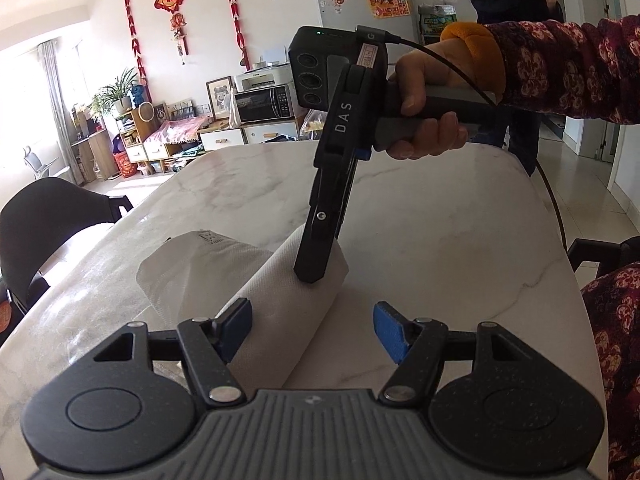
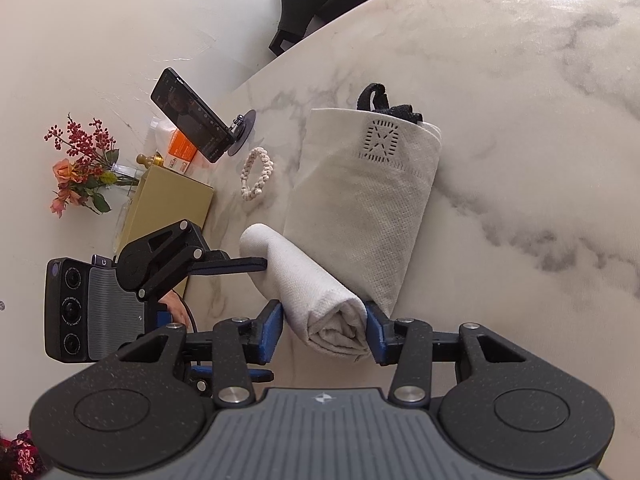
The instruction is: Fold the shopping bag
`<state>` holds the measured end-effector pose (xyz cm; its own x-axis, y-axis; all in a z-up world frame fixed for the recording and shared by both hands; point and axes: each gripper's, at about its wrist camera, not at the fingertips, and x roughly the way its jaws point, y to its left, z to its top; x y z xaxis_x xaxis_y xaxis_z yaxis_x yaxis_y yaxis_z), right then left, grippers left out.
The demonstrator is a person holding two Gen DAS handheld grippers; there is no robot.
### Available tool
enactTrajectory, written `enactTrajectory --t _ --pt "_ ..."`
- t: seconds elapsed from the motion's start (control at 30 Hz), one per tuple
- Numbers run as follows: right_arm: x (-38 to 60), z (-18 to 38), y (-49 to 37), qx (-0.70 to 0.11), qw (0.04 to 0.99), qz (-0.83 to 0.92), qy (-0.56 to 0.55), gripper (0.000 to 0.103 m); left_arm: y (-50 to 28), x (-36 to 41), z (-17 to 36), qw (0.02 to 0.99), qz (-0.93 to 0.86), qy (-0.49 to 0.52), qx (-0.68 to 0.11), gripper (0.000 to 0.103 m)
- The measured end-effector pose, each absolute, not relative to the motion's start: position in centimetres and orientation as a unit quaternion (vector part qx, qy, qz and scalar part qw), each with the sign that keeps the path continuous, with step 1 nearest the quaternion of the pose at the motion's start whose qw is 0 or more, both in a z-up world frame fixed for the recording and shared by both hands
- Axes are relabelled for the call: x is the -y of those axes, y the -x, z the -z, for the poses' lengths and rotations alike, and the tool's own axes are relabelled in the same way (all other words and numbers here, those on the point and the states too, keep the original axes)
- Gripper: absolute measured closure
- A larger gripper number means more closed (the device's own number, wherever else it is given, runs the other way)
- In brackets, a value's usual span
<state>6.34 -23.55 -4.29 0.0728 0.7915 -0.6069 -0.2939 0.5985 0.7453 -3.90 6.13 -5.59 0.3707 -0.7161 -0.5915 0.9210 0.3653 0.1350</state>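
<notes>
Marble, white with grey veins, is the tabletop [image 2: 500, 80] under my work, and several things crowd its far edge in my right wrist view: a beaded bracelet [image 2: 257, 175] lying just beside the bag, a phone [image 2: 191, 114] tilted on a suction stand, a gold box [image 2: 168, 204], an orange carton [image 2: 182, 154] and a spray of red and orange flowers [image 2: 82, 160]. A black chair [image 1: 48, 216] stands at the table's rim. Beyond it, the left wrist view shows a living room with red hanging ornaments on the wall, a microwave [image 1: 262, 102] on a low cabinet, and a standing person looking at a phone.

My off-white shopping bag [image 2: 360, 192] lies flat on the marble, partly rolled from its bottom end. The roll's long axis runs across the bag's width; the unrolled part stretches away from it to the black handles [image 2: 384, 106] at the far end.

My right gripper [image 2: 325, 330] has its blue pads pressed on either side of the roll's near end, clamped on it. My left gripper [image 1: 312, 320] stands wide apart with the roll's other end between its fingers; its left pad [image 1: 236, 320] overlaps the fabric, though I cannot tell whether it touches.
</notes>
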Motion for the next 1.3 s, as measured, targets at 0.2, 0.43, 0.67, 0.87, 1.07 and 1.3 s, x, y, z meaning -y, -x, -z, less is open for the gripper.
enactTrajectory --t 0.2,0.43,0.67,0.87,1.07,1.3 --pt "23.1 3.8 -5.7 -0.542 0.715 -0.390 -0.205 0.052 2.9 -6.6 5.3 0.793 0.519 -0.207 -0.243 0.036" --pt "22.9 3.4 -5.1 -0.529 0.729 -0.390 -0.191 0.049 1.5 -6.3 4.5 0.789 0.521 -0.196 -0.260 0.036" --pt "23.7 3.5 -5.0 -0.529 0.726 -0.384 -0.215 0.047 0.0 -6.4 4.7 0.790 0.522 -0.172 -0.271 0.036" --pt "24.6 2.3 -4.1 -0.509 0.749 -0.373 -0.201 0.043 -0.9 -6.3 5.2 0.793 0.521 -0.157 -0.276 0.036" --pt "25.0 0.5 -1.7 -0.437 0.819 -0.348 -0.134 0.067 -1.9 -6.0 5.4 0.794 0.518 -0.149 -0.280 0.036" --pt "22.9 -0.4 1.2 -0.350 0.867 -0.354 -0.025 0.069 -2.8 -5.6 5.6 0.799 0.508 -0.148 -0.286 0.036"
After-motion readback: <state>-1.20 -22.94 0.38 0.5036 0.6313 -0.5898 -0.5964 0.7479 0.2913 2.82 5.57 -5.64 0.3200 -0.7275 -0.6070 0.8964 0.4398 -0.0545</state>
